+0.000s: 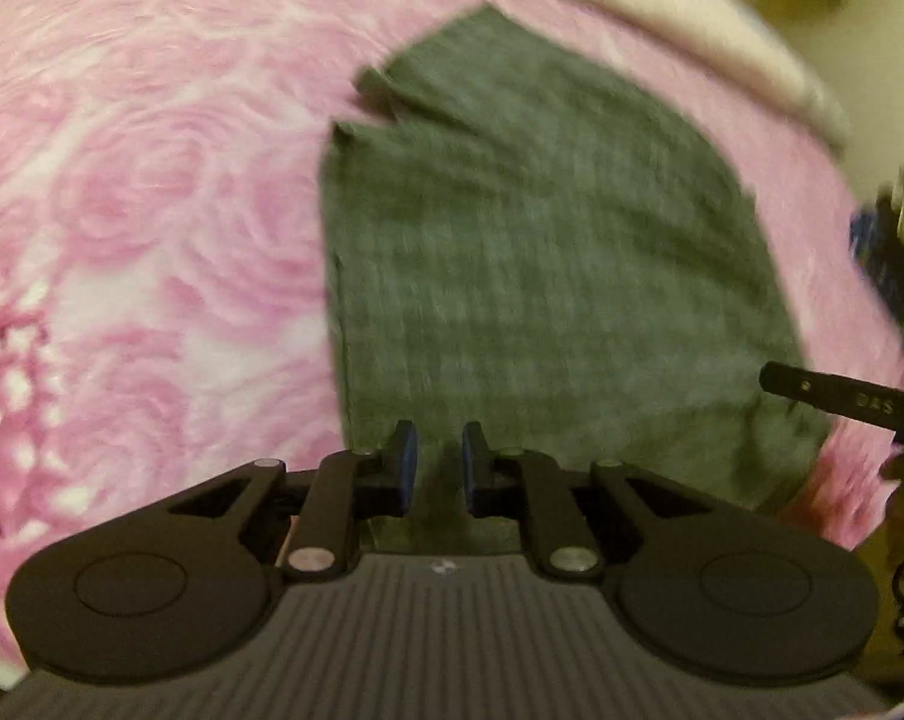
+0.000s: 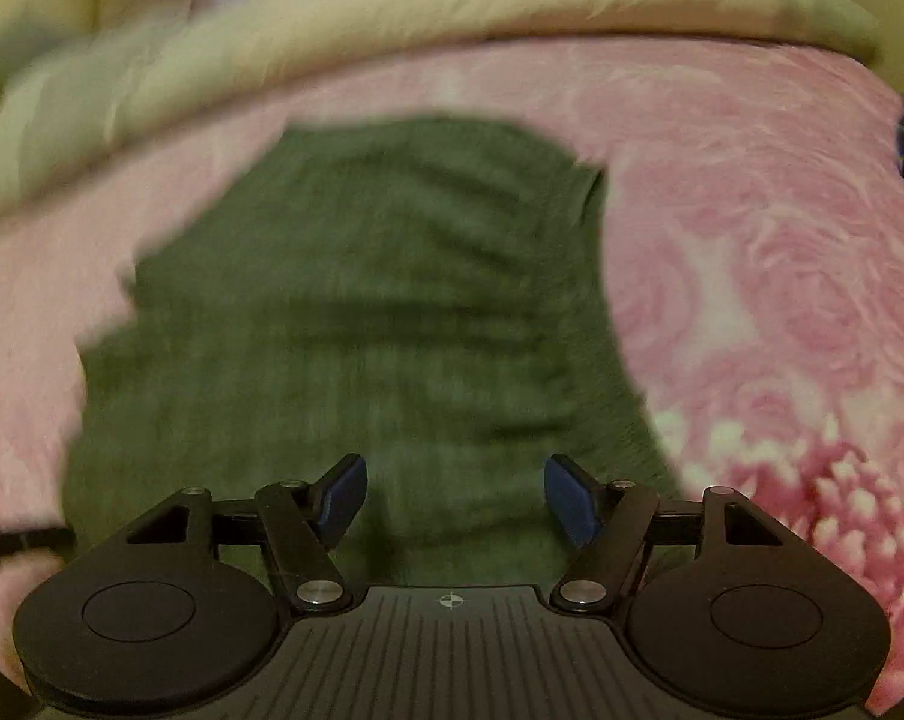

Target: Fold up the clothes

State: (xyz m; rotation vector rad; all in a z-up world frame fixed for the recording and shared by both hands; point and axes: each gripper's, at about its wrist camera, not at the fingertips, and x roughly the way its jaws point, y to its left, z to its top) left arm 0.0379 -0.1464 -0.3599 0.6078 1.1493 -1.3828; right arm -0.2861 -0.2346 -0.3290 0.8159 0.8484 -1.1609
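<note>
Pink bedding printed with large swirling roses fills both views: one plush blanket [image 1: 152, 228] spread as the working surface, with a pale cream quilt [image 2: 392, 30] bunched along its far edge at the top of each frame. One garment lies on it, a dark green piece of clothing [image 1: 542, 252] of a mottled, heathered knit, spread flat with soft ripples across it; motion blur hides finer detail such as seams. In the left wrist view it takes up the centre and right of the frame, its left edge running nearly straight down, and a notched corner shows at its upper left. The left gripper [image 1: 440, 465] sits at the lower centre, its two black fingers with blue pads [image 1: 409, 456] drawn close together with a narrow gap between them; green cloth shows in that gap and just beyond the tips, but I cannot tell whether any of it is pinched. At the right edge of that view a black finger of the other tool pokes in over the garment's lower right corner. In the right wrist view the garment fills the centre and left, reaching down to the tool body. The right gripper [image 2: 455, 498] has its two blue-padded fingers spread wide apart, empty, poised over the cloth's near edge.
</note>
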